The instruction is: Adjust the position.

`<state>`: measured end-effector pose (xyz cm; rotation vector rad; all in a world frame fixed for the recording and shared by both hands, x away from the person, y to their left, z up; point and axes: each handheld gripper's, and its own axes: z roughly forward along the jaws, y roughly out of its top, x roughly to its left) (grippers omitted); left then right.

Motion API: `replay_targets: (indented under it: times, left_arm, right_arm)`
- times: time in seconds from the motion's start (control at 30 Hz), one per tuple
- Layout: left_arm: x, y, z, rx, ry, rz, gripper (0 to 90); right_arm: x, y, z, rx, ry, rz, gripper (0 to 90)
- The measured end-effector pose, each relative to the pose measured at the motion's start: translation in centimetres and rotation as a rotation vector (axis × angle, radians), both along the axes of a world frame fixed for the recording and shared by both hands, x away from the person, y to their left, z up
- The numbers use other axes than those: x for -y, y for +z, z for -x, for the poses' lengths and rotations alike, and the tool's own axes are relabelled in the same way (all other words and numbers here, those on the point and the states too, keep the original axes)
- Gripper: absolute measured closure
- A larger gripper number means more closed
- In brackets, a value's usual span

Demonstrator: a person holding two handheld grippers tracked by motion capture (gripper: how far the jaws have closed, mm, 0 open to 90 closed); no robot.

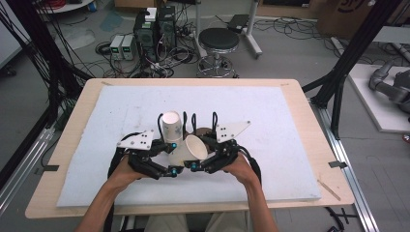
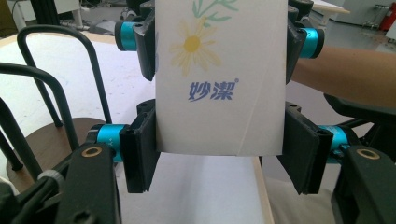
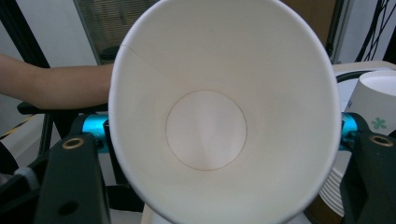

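Observation:
A white paper cup (image 1: 187, 152) printed with a daisy and blue lettering (image 2: 219, 88) lies on its side between both grippers above the mat. My left gripper (image 1: 175, 157) (image 2: 219, 158) is shut on its base end, pads pressing both sides. My right gripper (image 1: 199, 153) (image 3: 224, 135) is shut on it near the rim, and the mouth (image 3: 205, 130) faces that camera, squeezed a little oval. In the left gripper view the right gripper's jaws clamp the cup farther up. A stack of cups (image 1: 171, 126) (image 3: 373, 112) stands upright just behind.
A black wire rack (image 1: 193, 121) (image 2: 56, 79) on a round brown base (image 1: 203, 131) stands behind the grippers. A white foam mat (image 1: 290, 121) covers the wooden table (image 1: 87, 96). Beyond the far edge are a stool (image 1: 218, 41), computers (image 1: 154, 29) and cables.

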<state>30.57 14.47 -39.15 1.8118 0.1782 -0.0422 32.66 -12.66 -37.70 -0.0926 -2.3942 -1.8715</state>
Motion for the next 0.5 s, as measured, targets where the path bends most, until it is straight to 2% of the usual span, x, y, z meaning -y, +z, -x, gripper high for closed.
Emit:
replay_targets:
  times: [0.13,0.17,0.2,0.23,0.37,0.5]
  left_arm:
    - [0.01,0.00,0.04,0.000,0.004,-0.002,35.2]
    - [0.04,0.01,0.03,0.000,0.023,-0.014,32.7]
    - [0.04,0.01,0.03,0.000,0.023,-0.014,20.8]
    - [0.18,-0.03,-0.11,-0.049,0.069,-0.049,7.4]
    - [0.02,-0.20,-0.14,-0.065,0.044,-0.055,4.0]
    - [-0.29,-0.25,-0.20,-0.067,0.059,-0.069,1.6]
  right_arm:
    - [-0.02,-0.01,0.01,0.001,0.001,0.002,29.9]
    - [-0.02,-0.01,0.02,0.001,0.000,0.002,29.8]
    - [-0.02,-0.01,0.02,0.001,0.000,0.002,29.8]
    - [0.09,0.05,0.02,0.000,-0.005,-0.004,29.8]
    - [0.32,0.18,0.00,0.005,-0.012,-0.009,29.8]
    - [0.50,0.25,0.00,0.004,-0.014,-0.005,29.8]
